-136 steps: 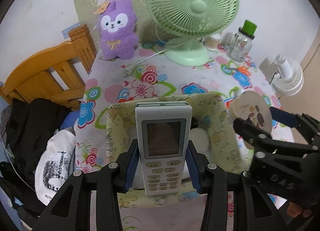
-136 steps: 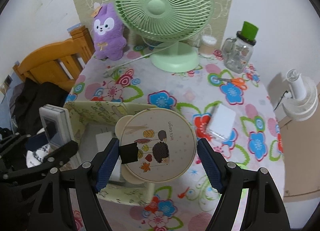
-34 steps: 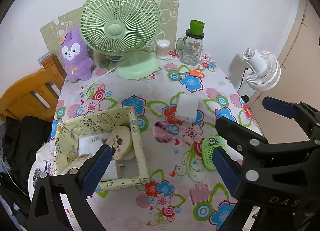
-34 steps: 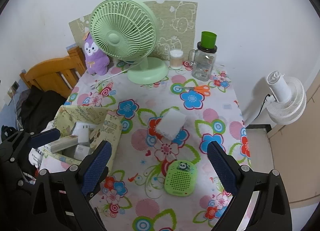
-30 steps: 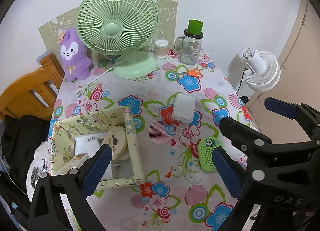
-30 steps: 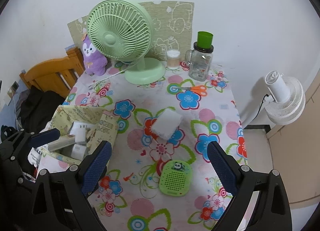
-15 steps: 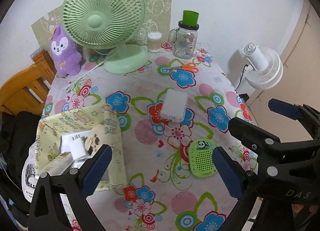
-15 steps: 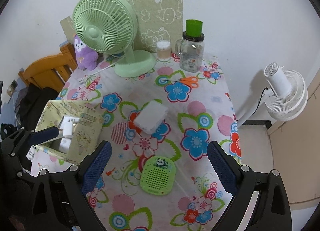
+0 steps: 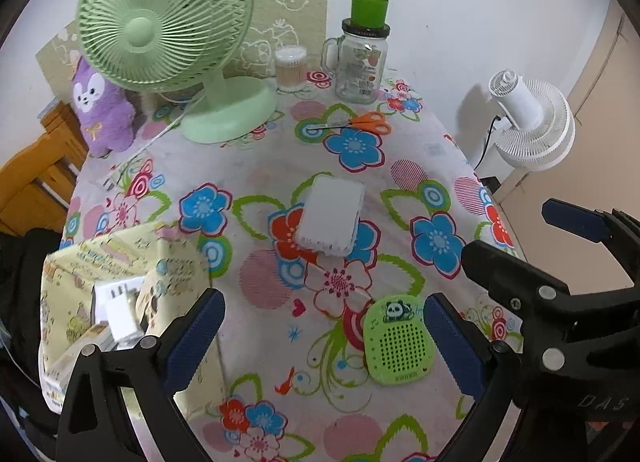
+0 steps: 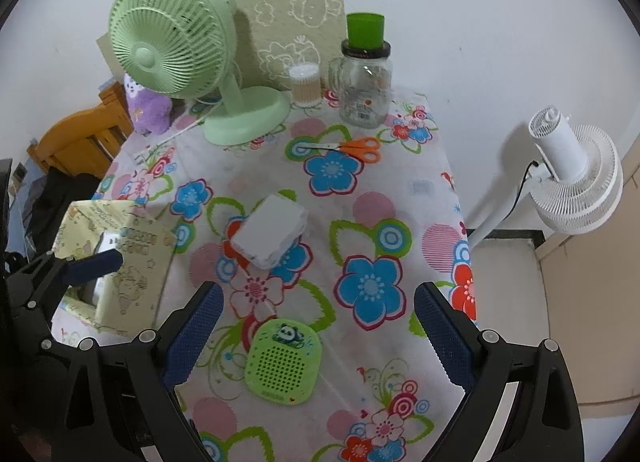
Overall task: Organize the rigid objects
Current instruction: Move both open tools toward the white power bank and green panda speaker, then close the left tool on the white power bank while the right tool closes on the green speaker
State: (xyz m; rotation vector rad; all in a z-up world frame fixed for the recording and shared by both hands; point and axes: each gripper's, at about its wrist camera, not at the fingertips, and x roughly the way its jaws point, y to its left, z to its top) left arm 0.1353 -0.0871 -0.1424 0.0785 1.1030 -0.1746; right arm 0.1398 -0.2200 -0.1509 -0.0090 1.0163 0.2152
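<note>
A green panda speaker (image 9: 399,340) (image 10: 283,360) lies flat on the flowered tablecloth near the front edge. A white rectangular box (image 9: 331,221) (image 10: 270,231) lies in the middle of the table. At the left stands a pale yellow patterned storage box (image 9: 120,262) (image 10: 120,246) with white items inside. My left gripper (image 9: 324,336) is open and empty, high above the table. My right gripper (image 10: 316,332) is open and empty too, with the speaker showing between its fingers. Its black frame also shows at the right of the left wrist view.
A green desk fan (image 9: 168,34) (image 10: 180,50), a purple plush toy (image 9: 102,110), a cotton-swab jar (image 9: 290,70), a glass jar with a green cap (image 9: 362,58) (image 10: 365,74) and orange scissors (image 9: 360,124) (image 10: 352,148) stand at the back. A white floor fan (image 10: 572,178) is off the right edge, a wooden chair (image 10: 76,142) at the left.
Both grippers let go of the remote and the round mirror into the storage box, then drew back, rose and swung right. The speaker and white box have come into the middle of both views.
</note>
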